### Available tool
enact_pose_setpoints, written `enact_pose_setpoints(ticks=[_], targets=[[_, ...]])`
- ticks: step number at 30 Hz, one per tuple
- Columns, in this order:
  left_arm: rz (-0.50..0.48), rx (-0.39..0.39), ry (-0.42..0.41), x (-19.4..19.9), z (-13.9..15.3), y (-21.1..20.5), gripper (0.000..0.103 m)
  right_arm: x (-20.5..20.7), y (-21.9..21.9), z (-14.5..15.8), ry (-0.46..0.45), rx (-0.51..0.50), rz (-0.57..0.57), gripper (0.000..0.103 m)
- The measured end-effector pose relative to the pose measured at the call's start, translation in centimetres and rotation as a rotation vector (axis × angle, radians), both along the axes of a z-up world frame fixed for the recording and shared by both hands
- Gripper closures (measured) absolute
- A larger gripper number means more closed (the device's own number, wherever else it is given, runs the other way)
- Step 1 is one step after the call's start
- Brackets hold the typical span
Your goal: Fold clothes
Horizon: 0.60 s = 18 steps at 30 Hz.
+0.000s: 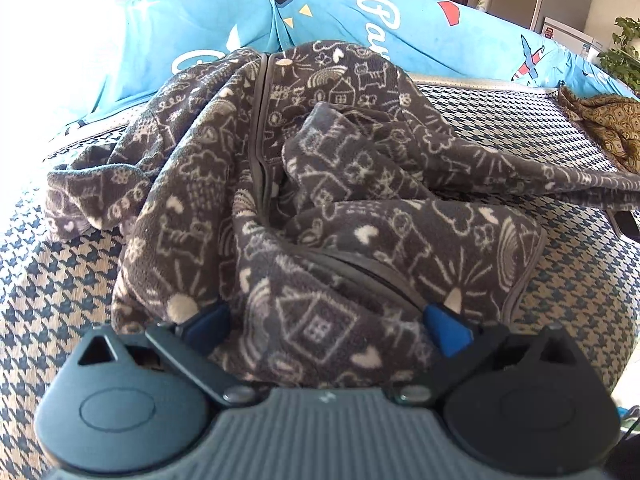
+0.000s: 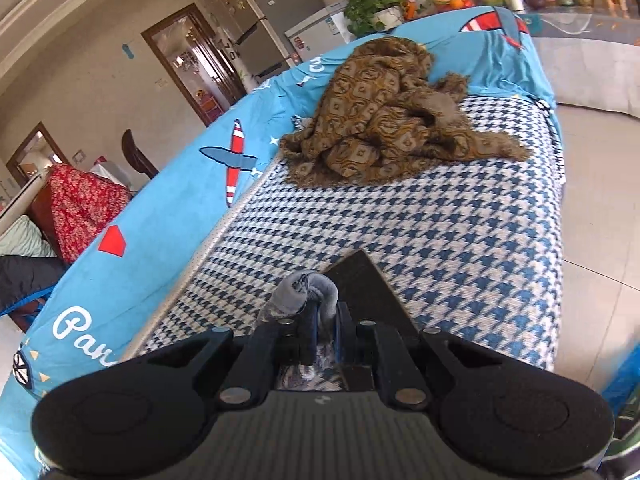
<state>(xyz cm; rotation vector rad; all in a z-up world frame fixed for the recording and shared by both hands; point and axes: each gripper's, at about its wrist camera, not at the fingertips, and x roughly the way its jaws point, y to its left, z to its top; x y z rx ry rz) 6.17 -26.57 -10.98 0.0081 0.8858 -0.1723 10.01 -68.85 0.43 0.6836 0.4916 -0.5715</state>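
On the houndstooth sofa the grey fleece lies crumpled, still being spread: left gripper, jaws wide, straddles its near hem, right gripper pinches a far-right edge, so next, probably, pull flat.

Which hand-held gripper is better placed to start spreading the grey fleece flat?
Probably the right hand-held gripper: it's shut on a grey fleece edge. The left hand-held gripper is open, fleece bunched between.

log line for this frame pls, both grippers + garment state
left gripper: open, fingers straddling grey fleece jacket | right gripper: shut on jacket edge | jacket: crumpled, unfolded | brown scarf: heaped, untouched
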Motion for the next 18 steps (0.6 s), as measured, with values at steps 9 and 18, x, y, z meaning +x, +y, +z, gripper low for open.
enact_pose_setpoints(ticks=[9, 18], targets=[[0.023, -0.051, -0.006, -2.7, -0.1, 1.7, 0.000, -4.3, -0.9, 0.0, -0.024, -0.026, -0.039, 0.094], [0.067, -0.137, 0.048, -5.0, -1.2, 3.2, 0.000, -4.0, -0.9, -0.2, -0.074, -0.034, 0.058, 0.094]])
